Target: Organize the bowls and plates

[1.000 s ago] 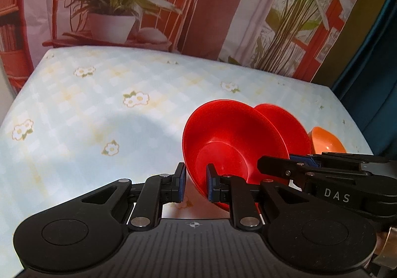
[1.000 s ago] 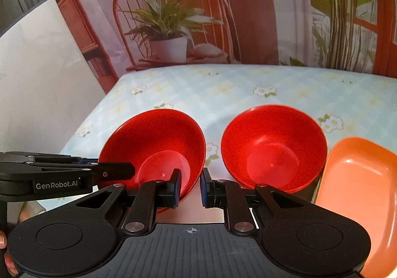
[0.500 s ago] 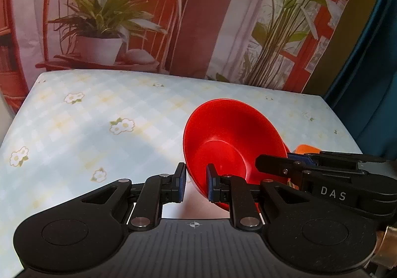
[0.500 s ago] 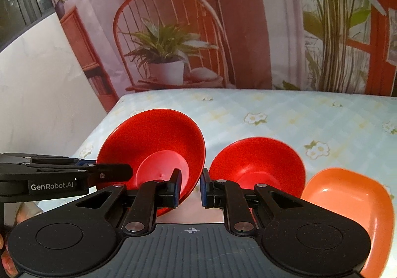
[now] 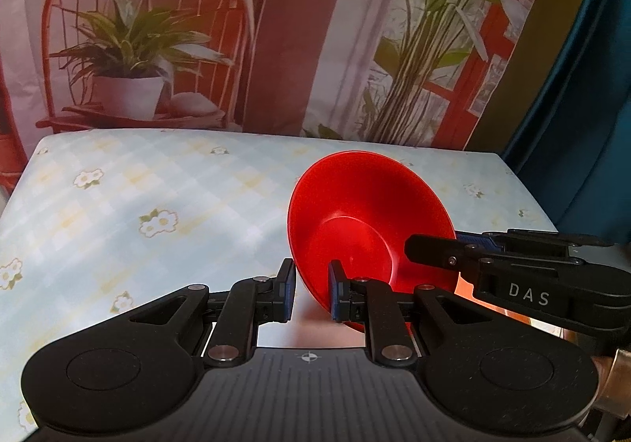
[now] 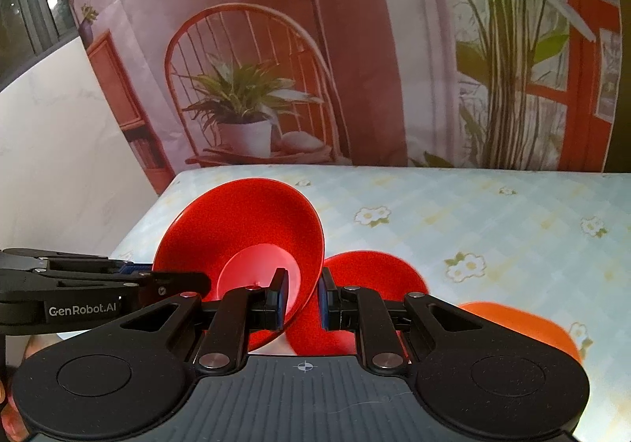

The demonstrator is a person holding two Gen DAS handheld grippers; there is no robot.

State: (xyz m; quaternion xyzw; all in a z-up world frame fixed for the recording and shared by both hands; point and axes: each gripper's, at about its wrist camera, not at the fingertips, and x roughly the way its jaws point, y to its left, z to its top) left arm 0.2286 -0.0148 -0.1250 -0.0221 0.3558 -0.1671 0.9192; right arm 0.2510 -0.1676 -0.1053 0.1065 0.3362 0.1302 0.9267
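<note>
The left hand-held gripper (image 5: 311, 290) and the right hand-held gripper (image 6: 301, 298) each clench opposite rim edges of one red bowl (image 6: 240, 248), tilted above the table (image 6: 493, 221) (nothing inside it). To its right, a second red bowl (image 6: 374, 272) rests empty, then an orange plate (image 6: 524, 323).

held bowl (image 6: 244, 229) above tablecloth (image 6: 493, 229) | second bowl (image 6: 370, 272) right, below | plate (image 6: 524, 323) further right
</note>
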